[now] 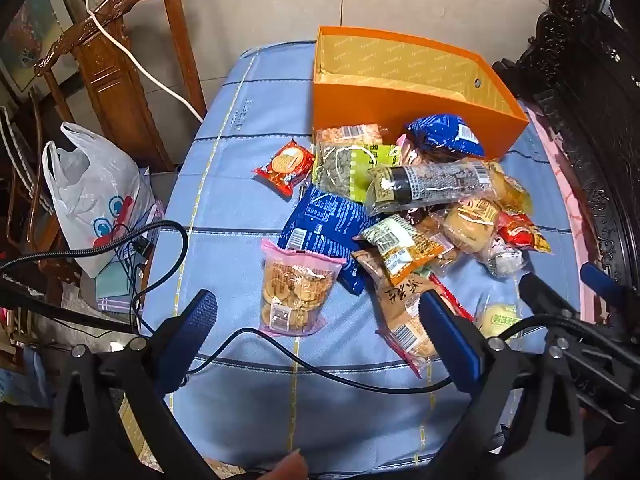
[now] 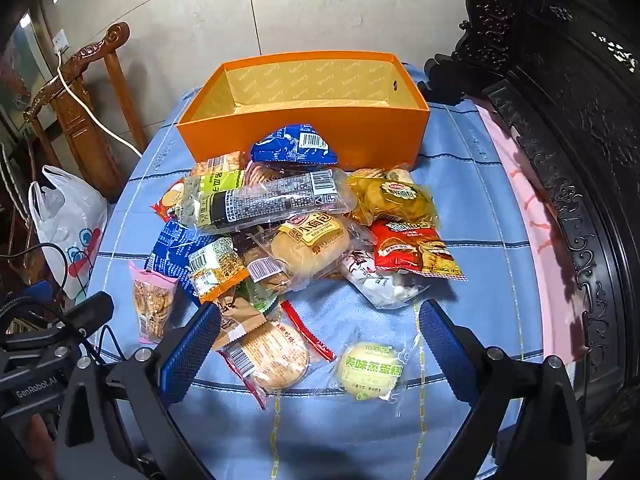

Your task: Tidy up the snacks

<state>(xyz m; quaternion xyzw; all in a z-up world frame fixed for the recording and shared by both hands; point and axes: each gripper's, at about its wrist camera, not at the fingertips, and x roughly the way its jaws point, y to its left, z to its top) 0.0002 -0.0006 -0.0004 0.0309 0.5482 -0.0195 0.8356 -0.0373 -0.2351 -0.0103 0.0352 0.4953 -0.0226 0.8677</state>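
many snack packets (image 2: 304, 236) just beyond both open tongs (image 2: 320, 344), untouched

Home room: carved wooden chair (image 1: 116, 60), tiled floor (image 2: 320, 12), cloth-covered table (image 1: 248, 208).

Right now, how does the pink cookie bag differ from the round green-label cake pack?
The pink cookie bag holds many small round biscuits; the green-label cake pack holds one pale round cake. The cookie bag has pink edges; the cake pack's wrapper is clear. The cookie bag touches the blue packet at the pile's left edge; the cake pack lies apart. Both lie flat on the blue cloth, outside the orange box.
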